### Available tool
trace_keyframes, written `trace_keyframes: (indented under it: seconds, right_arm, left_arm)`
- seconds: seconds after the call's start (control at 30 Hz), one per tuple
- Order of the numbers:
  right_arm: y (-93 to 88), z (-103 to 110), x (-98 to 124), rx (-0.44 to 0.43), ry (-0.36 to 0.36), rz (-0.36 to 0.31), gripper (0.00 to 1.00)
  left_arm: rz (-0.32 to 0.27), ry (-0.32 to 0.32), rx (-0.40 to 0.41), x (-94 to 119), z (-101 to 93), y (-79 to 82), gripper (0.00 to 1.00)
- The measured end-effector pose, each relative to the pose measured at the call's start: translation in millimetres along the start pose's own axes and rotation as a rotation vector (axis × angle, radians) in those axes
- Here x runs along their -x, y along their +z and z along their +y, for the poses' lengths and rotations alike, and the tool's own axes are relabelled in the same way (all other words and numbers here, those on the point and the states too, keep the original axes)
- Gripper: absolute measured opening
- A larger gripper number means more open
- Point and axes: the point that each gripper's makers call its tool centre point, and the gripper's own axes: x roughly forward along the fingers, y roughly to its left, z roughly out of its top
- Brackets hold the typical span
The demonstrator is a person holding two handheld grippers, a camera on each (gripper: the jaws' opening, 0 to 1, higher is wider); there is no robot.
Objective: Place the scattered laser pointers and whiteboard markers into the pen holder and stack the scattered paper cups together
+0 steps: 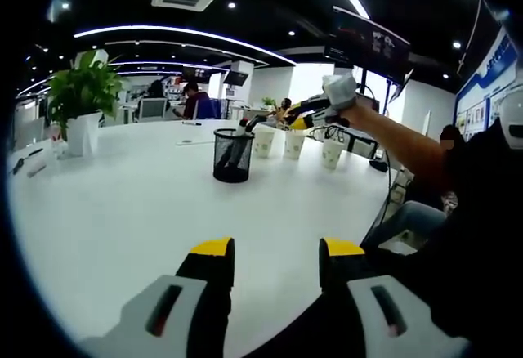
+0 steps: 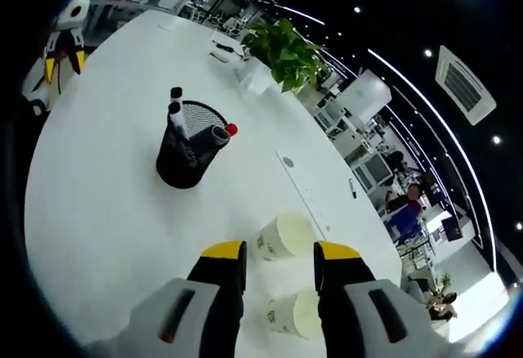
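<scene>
White desk (image 2: 98, 211) holds two paper cups (image 2: 286, 235) just past the right gripper's (image 2: 278, 264) open, empty fingers. Cups look light and squashy; hold one rim softly. Left gripper (image 1: 276, 260) is open too.

Grey tongs (image 1: 276, 261) with yellow-tipped black jaws.

Open-plan office: desk monitors (image 2: 377, 166), long white table (image 1: 122, 203).
</scene>
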Motion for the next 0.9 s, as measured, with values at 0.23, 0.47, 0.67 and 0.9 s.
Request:
trace_keyframes:
  seconds: [0.23,0.47,0.67,0.9]
  right_arm:
    - [-0.2,0,-5,0.025,0.009,0.013,0.35]
    - [1.3,0,-10,0.048,0.019,0.023,0.35]
    - [2.1,1,-14,0.067,0.031,0.028,0.35]
    - [-0.1,0,-19,0.094,0.041,0.044,0.31]
  left_arm:
    - [-0.001,0.003,0.004,1,1.0,-1.0,0.43]
    - [-0.004,0.003,0.005,2,1.2,-1.0,0.43]
    - [-0.003,0.005,0.008,3,2.2,-1.9,0.43]
    - [-0.003,0.006,0.008,4,1.9,-1.7,0.43]
